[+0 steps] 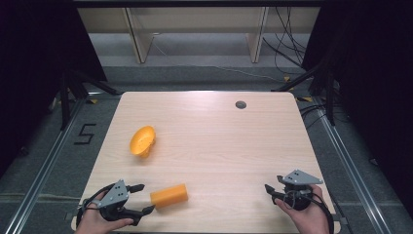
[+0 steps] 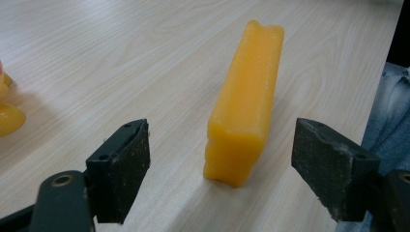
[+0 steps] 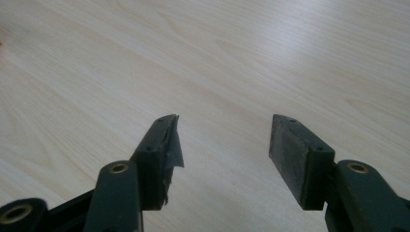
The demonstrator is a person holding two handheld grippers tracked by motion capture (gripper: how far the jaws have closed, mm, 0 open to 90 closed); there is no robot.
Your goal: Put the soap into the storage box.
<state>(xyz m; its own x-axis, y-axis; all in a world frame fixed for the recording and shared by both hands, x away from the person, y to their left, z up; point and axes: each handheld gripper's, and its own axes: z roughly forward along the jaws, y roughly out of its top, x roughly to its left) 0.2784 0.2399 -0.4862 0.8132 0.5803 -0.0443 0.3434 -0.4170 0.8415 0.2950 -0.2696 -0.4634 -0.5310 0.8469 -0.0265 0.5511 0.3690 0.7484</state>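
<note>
An orange rectangular block (image 1: 169, 196) lies on the wooden table (image 1: 219, 141) near its front left. My left gripper (image 1: 145, 198) is open at the block's left end, one jaw on each side of that end. In the left gripper view the block (image 2: 244, 111) stretches away between the two black pads (image 2: 123, 169), and neither pad touches it; the left gripper (image 2: 222, 145) is wide open. An orange bowl (image 1: 142, 141) sits tipped on its side farther back on the left. My right gripper (image 1: 273, 184) rests open at the front right, with bare table between its jaws (image 3: 222, 135).
A small grey grommet (image 1: 240, 104) is set into the table near the back edge. Part of the orange bowl (image 2: 7, 116) shows at the left edge of the left gripper view. A blue sleeve (image 2: 391, 121) shows at the right there.
</note>
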